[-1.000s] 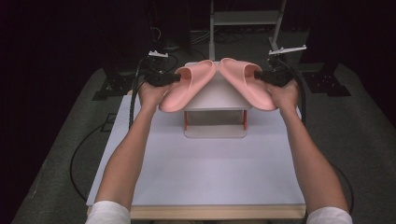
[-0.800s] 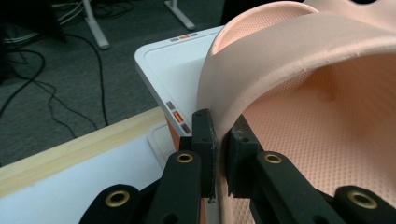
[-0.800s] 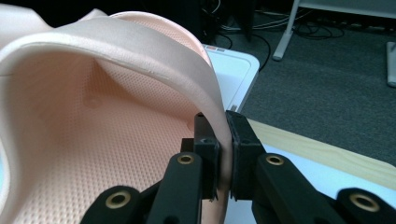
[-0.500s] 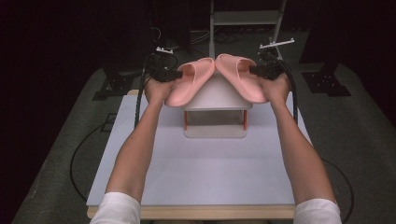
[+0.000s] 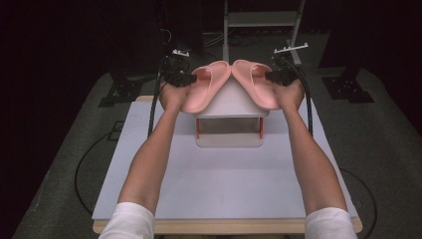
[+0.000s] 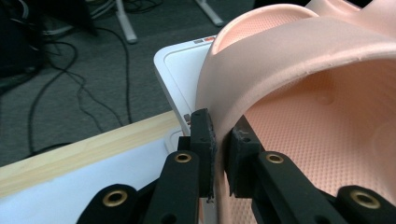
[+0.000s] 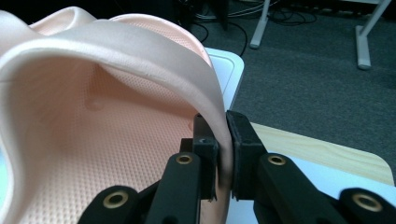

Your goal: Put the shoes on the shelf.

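Observation:
Two pink slide sandals hang over a small white rack at the far side of the table. The left sandal tilts down to the left, and my left gripper is shut on the outer edge of its strap. In the left gripper view the pads pinch the strap where it meets the sole. The right sandal tilts down to the right, with my right gripper shut on its strap edge. Both sandals' toes meet above the rack's top.
The rack has red legs and a white base tray. A white board covers the wooden table. Black cables lie on the grey carpet, and metal stand legs rise behind the table.
Both hands have carried the sandals a little farther away, toward the back of the rack. The two grips look the same as before.

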